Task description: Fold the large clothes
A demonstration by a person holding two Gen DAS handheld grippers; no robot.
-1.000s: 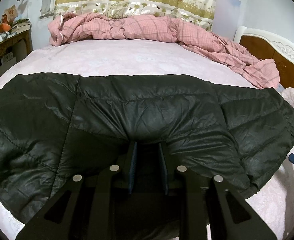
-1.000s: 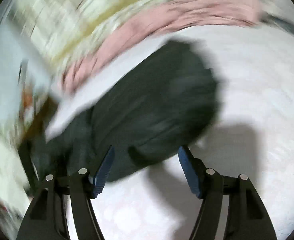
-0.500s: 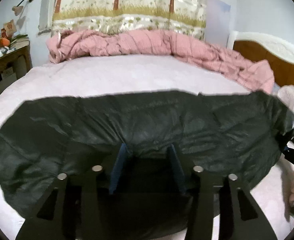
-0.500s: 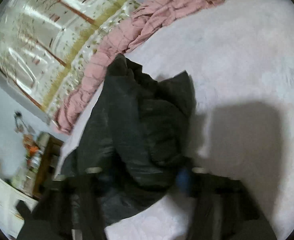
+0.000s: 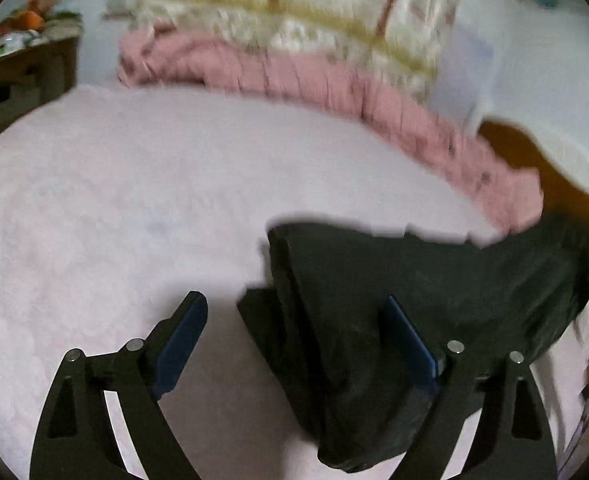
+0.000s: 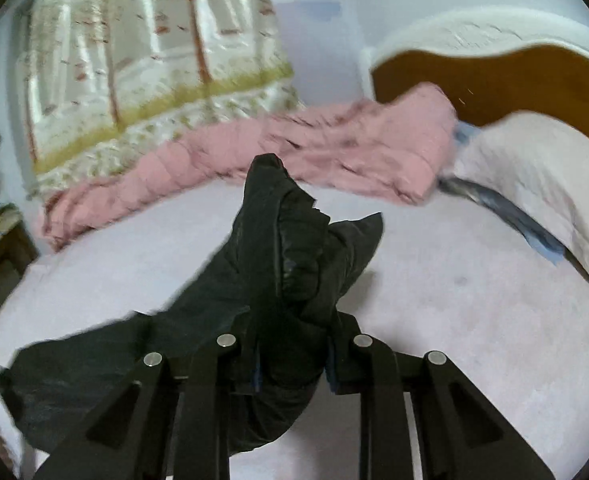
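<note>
The bed (image 6: 474, 312) has a pale pink cover, and most of it is bare. A rumpled pink blanket (image 6: 334, 148) lies along the far edge of the bed, under the curtain with trees on it. A pillow (image 6: 542, 184) in the same pale pink lies at the head end, next to the brown and white headboard (image 6: 494, 68). Something blue and grey peeks out from under the pillow; it is too blurry to tell what it is. A black puffy jacket (image 5: 434, 280) hangs over the near part of the bed, and how much of it rests on the cover is hard to tell.
</note>
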